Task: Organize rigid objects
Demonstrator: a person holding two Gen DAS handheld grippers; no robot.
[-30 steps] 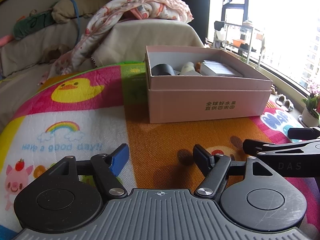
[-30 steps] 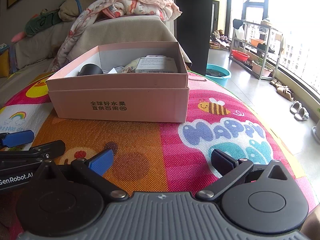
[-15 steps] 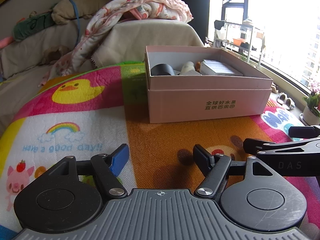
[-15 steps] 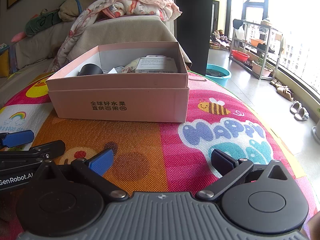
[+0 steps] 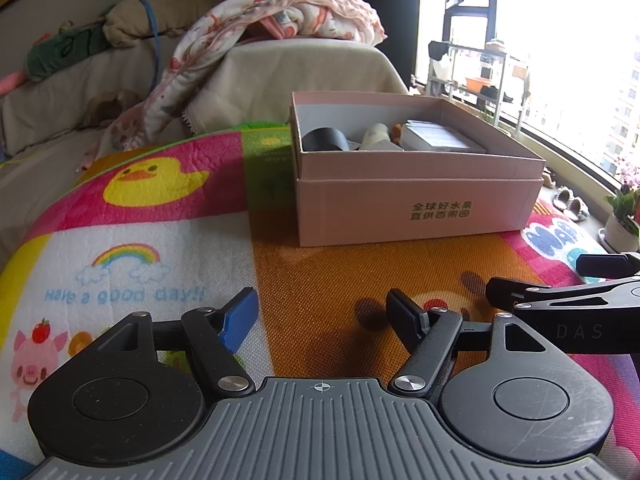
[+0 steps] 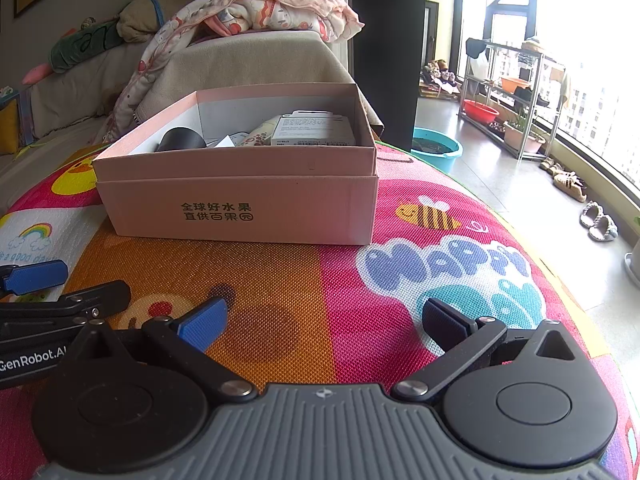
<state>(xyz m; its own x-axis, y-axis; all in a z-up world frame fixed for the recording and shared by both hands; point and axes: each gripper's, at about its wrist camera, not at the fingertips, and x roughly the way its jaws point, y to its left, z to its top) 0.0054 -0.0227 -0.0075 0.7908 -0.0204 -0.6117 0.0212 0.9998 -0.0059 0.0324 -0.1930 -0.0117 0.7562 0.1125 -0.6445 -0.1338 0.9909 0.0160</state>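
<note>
- Sunlight is flooding through the tall windows (image 5: 568, 60) on the right, washing out the view beyond a sofa (image 5: 280, 68) draped with a patterned blanket (image 5: 280, 16).
- From the left wrist view, a colourful play mat (image 5: 320, 280) is covering the surface, showing a yellow duck (image 5: 156, 180), a rainbow (image 5: 126, 254) and a pink pig (image 5: 36, 356).
- A pink cardboard box (image 5: 416, 200) is sitting on the mat well ahead of the left gripper (image 5: 324, 312), lid off.
- Inside the box a dark rounded object (image 5: 324, 140), a pale bottle-like item (image 5: 376, 136) and a white flat carton (image 5: 440, 140) are lying side by side; more than that is hard to tell.
- The left gripper is hovering low over the orange part of the mat with its jaws spread wide and nothing between them.
- The right gripper (image 5: 568, 292) is showing at the right edge, just beside the left one.
- From the right wrist view, the same pink cardboard box (image 6: 240, 200) is standing ahead and slightly left, with the dark rounded object (image 6: 180, 140) and the white flat carton (image 6: 312, 128) peeking over its rim.
- The right gripper (image 6: 324, 320) is hanging over the mat (image 6: 360, 280) with its jaws wide apart, holding nothing.
- The left gripper (image 6: 52, 292) is reaching in at the left edge, near the right one.
- A bee (image 6: 428, 212) and puffy lettering (image 6: 448, 268) are decorating the mat to the right.
- Beyond the mat, a teal basin (image 6: 436, 150), a metal rack (image 6: 516, 96) and slippers (image 6: 600, 224) are resting on the tiled floor (image 6: 520, 192).
</note>
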